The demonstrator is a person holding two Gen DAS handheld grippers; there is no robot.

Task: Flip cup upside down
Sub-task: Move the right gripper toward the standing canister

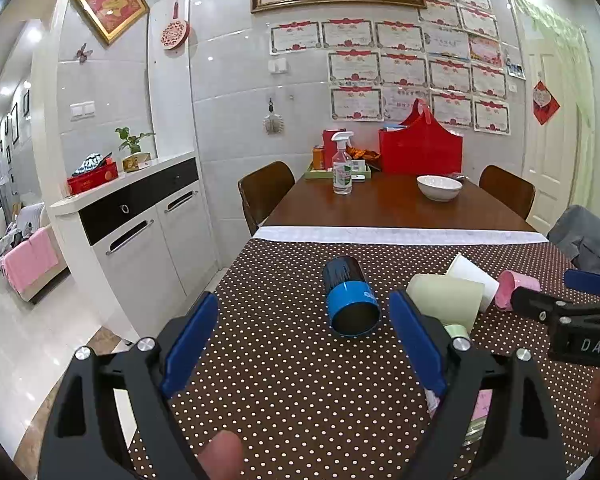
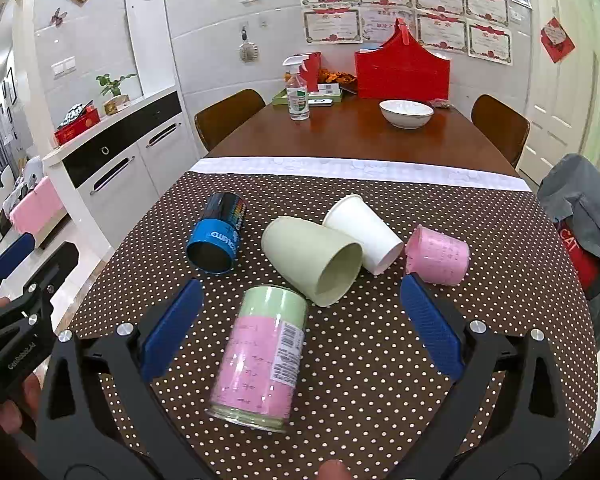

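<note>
Several cups lie on their sides on the polka-dot cloth [image 2: 340, 420]. A blue-and-black cup [image 1: 350, 298] [image 2: 218, 238] lies ahead of my open left gripper [image 1: 304, 320], mouth toward me. A pale green cup [image 2: 312, 266] [image 1: 446, 300], a white paper cup [image 2: 364, 232] [image 1: 474, 278] and a pink cup [image 2: 438, 256] [image 1: 514, 288] lie side by side. A pink-and-green can-shaped cup [image 2: 262, 356] lies between the fingers of my open right gripper [image 2: 302, 308]. Neither gripper touches a cup.
Beyond the cloth the wooden table [image 1: 396, 204] holds a white bowl [image 1: 439, 187], a spray bottle [image 1: 342, 166] and a red bag [image 1: 420, 148]. Chairs stand on both sides. A white cabinet [image 1: 140, 224] is at left. A grey jacket [image 2: 584, 208] hangs at right.
</note>
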